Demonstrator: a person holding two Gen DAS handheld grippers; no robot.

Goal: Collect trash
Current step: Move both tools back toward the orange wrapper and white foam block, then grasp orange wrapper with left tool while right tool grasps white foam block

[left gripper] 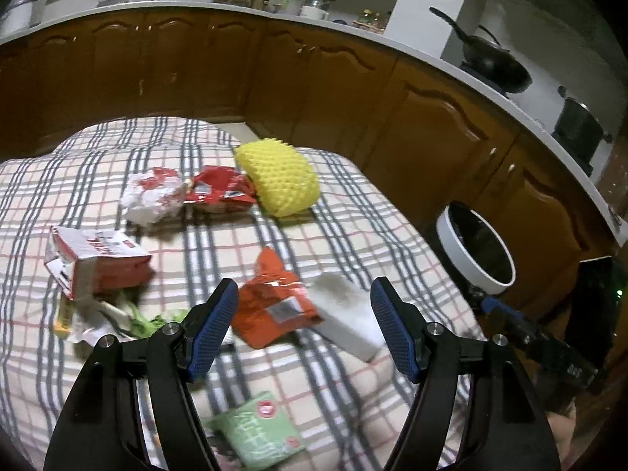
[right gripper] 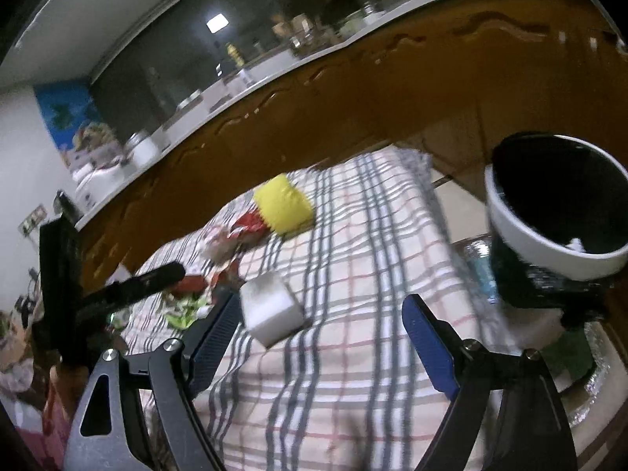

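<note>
left gripper: jaws wide, empty, above orange wrapper and white block | right gripper: jaws wide, empty, near block | wrapper crumpled on checked cloth | bin beside table

Crumpled wrappers, orange packet, white block, yellow foam net scattered on cloth; bin beside.

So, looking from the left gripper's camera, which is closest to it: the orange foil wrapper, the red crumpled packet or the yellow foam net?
1. Orange foil wrapper, just ahead between the fingers.
2. Red crumpled packet, mid-table, slightly left.
3. Yellow foam net, farthest back, near the cabinets.
</note>
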